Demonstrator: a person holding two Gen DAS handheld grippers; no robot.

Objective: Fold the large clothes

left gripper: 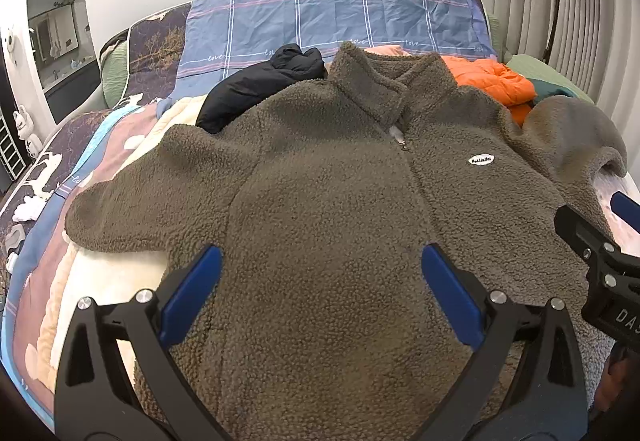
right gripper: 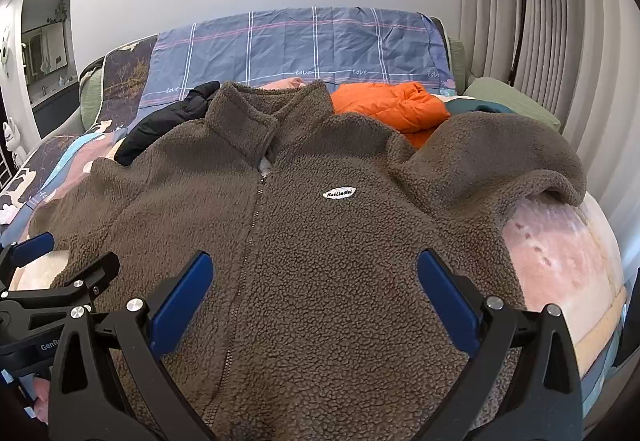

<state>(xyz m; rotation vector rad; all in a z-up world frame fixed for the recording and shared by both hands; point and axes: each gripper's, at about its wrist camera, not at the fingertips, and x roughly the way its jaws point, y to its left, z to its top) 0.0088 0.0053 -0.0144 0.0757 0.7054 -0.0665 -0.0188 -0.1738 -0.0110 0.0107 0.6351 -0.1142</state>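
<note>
A large brown fleece jacket (left gripper: 320, 169) lies front up on the bed, zipped, collar toward the headboard, with a white oval label on its chest (left gripper: 481, 160). Its left sleeve (left gripper: 120, 201) spreads out flat; its right sleeve (right gripper: 500, 157) is bunched and curled. My left gripper (left gripper: 320, 261) is open and empty above the jacket's lower left half. My right gripper (right gripper: 312, 269) is open and empty above the lower right half, over the zipper (right gripper: 250, 241). Each gripper shows at the edge of the other's view: the right gripper in the left wrist view (left gripper: 600, 241), the left gripper in the right wrist view (right gripper: 52, 273).
A black puffer jacket (left gripper: 260, 81) and an orange puffer jacket (left gripper: 492, 81) lie behind the fleece. A blue plaid pillow (left gripper: 332, 17) stands against the wall. The patterned bedspread (left gripper: 60, 169) ends at the right edge (right gripper: 580, 281). A floor lamp (right gripper: 520, 1) stands at the right.
</note>
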